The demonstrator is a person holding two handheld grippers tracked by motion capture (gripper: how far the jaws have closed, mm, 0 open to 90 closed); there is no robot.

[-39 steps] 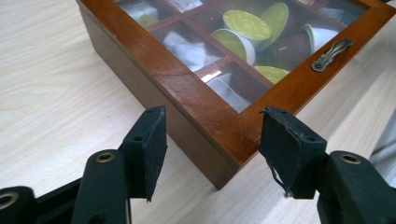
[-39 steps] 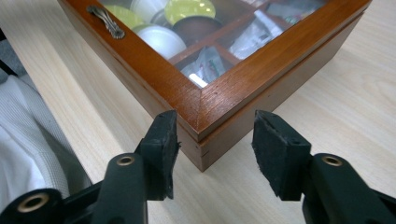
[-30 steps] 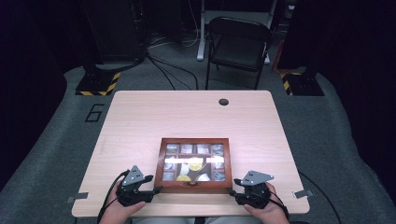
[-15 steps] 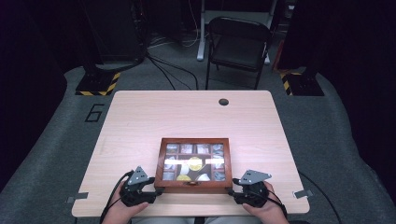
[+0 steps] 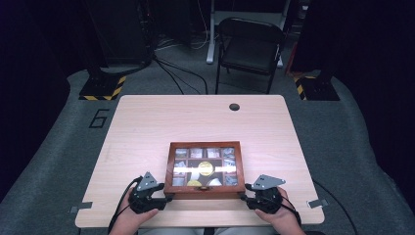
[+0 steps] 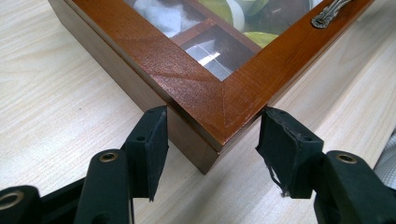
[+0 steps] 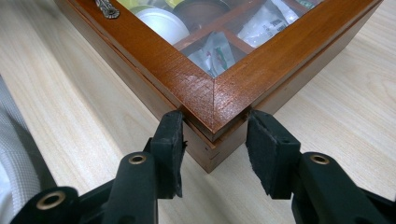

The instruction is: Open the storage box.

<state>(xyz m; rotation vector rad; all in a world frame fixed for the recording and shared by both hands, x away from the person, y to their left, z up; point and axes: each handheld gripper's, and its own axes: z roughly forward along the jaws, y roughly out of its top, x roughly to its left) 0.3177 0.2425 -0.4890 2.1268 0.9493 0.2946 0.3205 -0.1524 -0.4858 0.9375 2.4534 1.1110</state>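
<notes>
One light wooden table (image 5: 147, 132) carries, near its front edge and about midway across, a glass-lidded wooden box (image 5: 204, 169) divided into compartments that hold small packets and round items. Beyond the far edge stands a dark folding chair (image 5: 249, 46) on grey floor. Left gripper (image 5: 162, 198), held in the person's left hand (image 5: 132, 218), sits at the box's near left corner; in the left gripper view its jaws stand apart, straddling that corner (image 6: 219, 126), pads at or just beside the two side walls. Right gripper (image 5: 244, 196) sits at the near right corner; in the right gripper view its jaws are likewise apart around the corner (image 7: 212, 116), pads against or just beside the walls. Smallest is the ornate metal clasp (image 7: 107, 8) on the lid's front rail.
</notes>
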